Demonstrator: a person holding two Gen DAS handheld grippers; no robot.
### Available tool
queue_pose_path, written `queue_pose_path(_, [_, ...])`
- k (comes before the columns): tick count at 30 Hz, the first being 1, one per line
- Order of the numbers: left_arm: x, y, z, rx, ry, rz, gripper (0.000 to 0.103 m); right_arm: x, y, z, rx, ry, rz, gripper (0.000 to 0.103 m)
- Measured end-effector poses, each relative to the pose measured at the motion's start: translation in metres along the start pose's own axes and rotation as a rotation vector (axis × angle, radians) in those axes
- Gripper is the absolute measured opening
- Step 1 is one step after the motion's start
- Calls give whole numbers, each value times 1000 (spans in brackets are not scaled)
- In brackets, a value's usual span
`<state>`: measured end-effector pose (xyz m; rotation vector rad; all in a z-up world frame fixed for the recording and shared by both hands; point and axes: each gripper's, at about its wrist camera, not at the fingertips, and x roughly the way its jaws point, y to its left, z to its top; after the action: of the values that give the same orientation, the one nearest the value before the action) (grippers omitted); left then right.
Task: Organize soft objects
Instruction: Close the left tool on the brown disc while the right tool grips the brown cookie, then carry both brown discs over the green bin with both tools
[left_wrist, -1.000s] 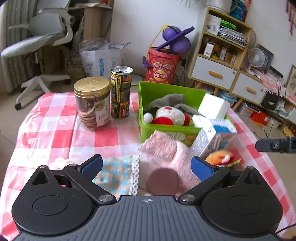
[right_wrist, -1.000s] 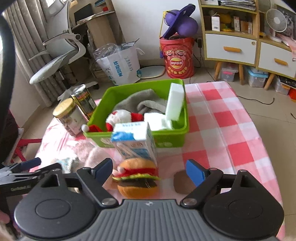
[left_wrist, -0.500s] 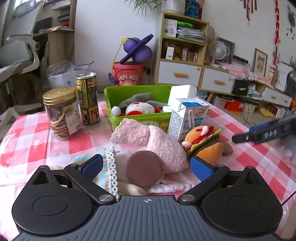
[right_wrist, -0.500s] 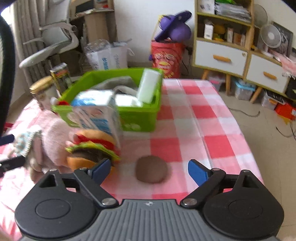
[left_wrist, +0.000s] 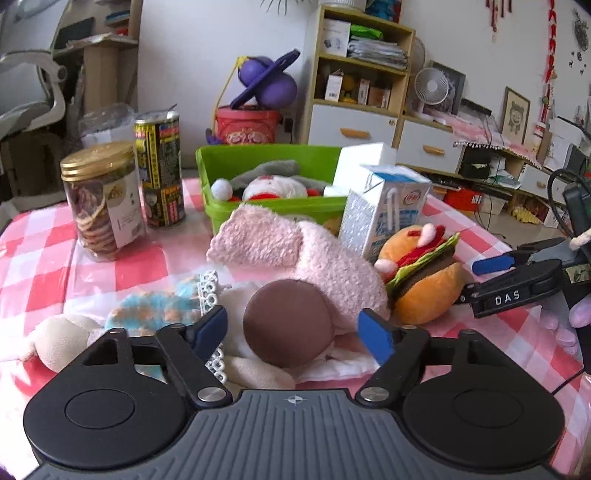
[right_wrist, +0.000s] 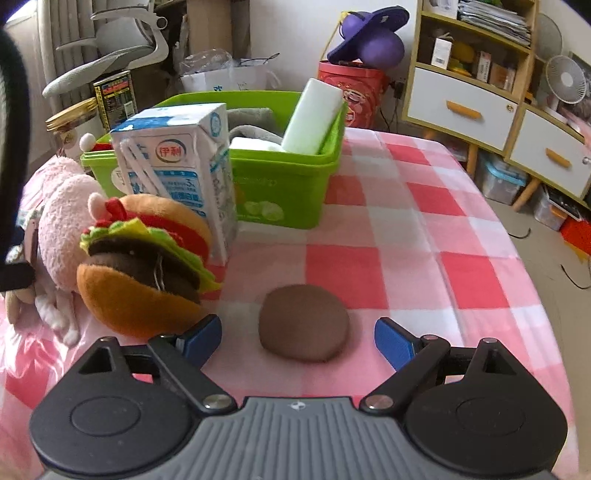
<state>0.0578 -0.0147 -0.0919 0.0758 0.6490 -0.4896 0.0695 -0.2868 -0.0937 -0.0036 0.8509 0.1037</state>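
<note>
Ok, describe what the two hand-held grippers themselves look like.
Both share one build. The left hand-held gripper and the right hand-held gripper each have a ribbed grey body, two round black discs, black linkage arms with silver pivot screws, and blue fingertip pads. Seen from the left wrist view, the right one carries white "DAS" lettering and a black cable behind it.

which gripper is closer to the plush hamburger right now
Right. The right gripper is open beside the plush hamburger, one fingertip almost touching its bun. The left gripper is open around a brown pad on the pink plush, farther off.
</note>
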Motion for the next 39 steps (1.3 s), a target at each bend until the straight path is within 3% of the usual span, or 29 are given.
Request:
queue_pose_path(5, [3, 1, 2, 2, 15, 5, 55, 2, 3, 3, -7, -16, 23, 52])
queue_pose_path(7, [5, 0, 4, 0, 25, 7, 54, 2, 4, 4, -9, -21, 33, 45])
queue_pose_path(10, [3, -1, 6, -4, 32, 13, 53, 1, 5, 6, -15, -27, 36, 26])
queue_pose_path(24, [-14, 0, 19, -45, 23, 21, 52, -6, 3, 13, 44, 18, 28, 25])
queue_pose_path(39, [-26, 0, 28, -60, 14, 30, 52, -34, -2, 30, 118, -23, 60, 25])
